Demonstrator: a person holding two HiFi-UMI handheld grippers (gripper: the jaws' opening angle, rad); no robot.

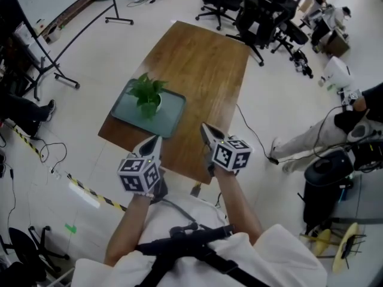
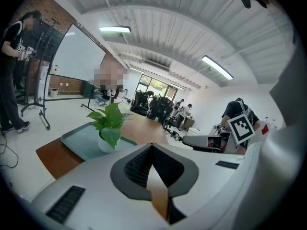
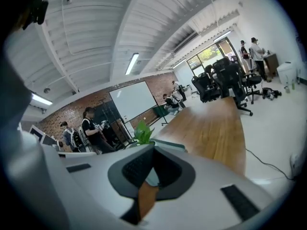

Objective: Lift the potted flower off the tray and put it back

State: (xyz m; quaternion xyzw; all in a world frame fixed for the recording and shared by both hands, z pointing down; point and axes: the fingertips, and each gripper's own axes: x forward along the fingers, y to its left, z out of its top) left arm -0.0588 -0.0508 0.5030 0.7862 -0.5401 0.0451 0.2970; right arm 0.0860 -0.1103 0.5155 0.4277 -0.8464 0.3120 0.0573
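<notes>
The potted flower (image 1: 146,93), green leaves in a small white pot, stands upright on the grey-green tray (image 1: 127,116) at the near left corner of the wooden table (image 1: 203,70). My left gripper (image 1: 157,139) hovers at the table's front edge, just short of the tray, jaws together and empty. To its right, my right gripper (image 1: 204,126) is over the front edge, also shut and empty. The left gripper view has the flower (image 2: 109,123) and tray (image 2: 76,142) ahead beyond the closed tips (image 2: 151,145). In the right gripper view the flower (image 3: 143,132) peeks over the closed tips (image 3: 153,146).
Black office chairs (image 1: 257,11) crowd the table's far end. A person's legs (image 1: 311,139) and a black bin (image 1: 326,181) are on the floor at right. Whiteboard stands (image 1: 42,64) and cables lie at left; a person (image 2: 12,61) stands there.
</notes>
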